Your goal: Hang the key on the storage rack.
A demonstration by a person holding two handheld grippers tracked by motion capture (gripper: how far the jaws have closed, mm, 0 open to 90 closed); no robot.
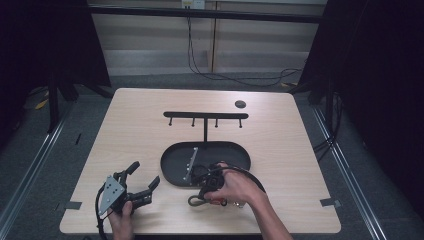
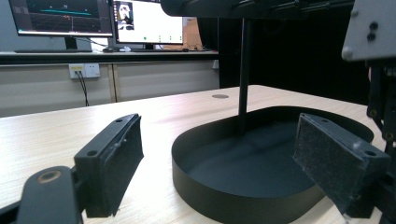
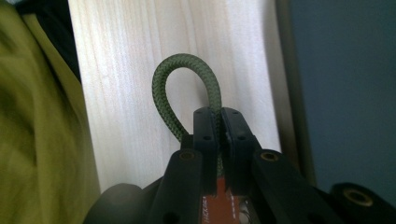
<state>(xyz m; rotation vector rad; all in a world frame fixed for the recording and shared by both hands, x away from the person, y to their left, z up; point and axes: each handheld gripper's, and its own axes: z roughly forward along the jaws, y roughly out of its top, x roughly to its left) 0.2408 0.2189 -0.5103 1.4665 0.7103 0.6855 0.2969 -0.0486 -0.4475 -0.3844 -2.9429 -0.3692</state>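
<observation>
A green braided cord loop (image 3: 187,93) sticks out past my right gripper (image 3: 218,112), whose black jaws are pressed together on one strand of it; an orange-red piece shows below the jaws. In the high view the right gripper (image 1: 200,196) lies low over the table just in front of the black oval tray (image 1: 172,175), with the cord loop (image 1: 193,201) at its tip. My left gripper (image 1: 146,179) rests near the table's front left, jaws spread wide with nothing between them. In the left gripper view its pads (image 2: 116,163) frame the tray (image 2: 205,205) beside it.
A thin black post (image 1: 205,131) rises from the tray and carries a crossbar (image 1: 205,115) with several hooks. A metal strip (image 1: 190,164) lies inside the tray. A small dark disc (image 1: 240,104) sits at the far right of the table. Dark curtains flank both sides.
</observation>
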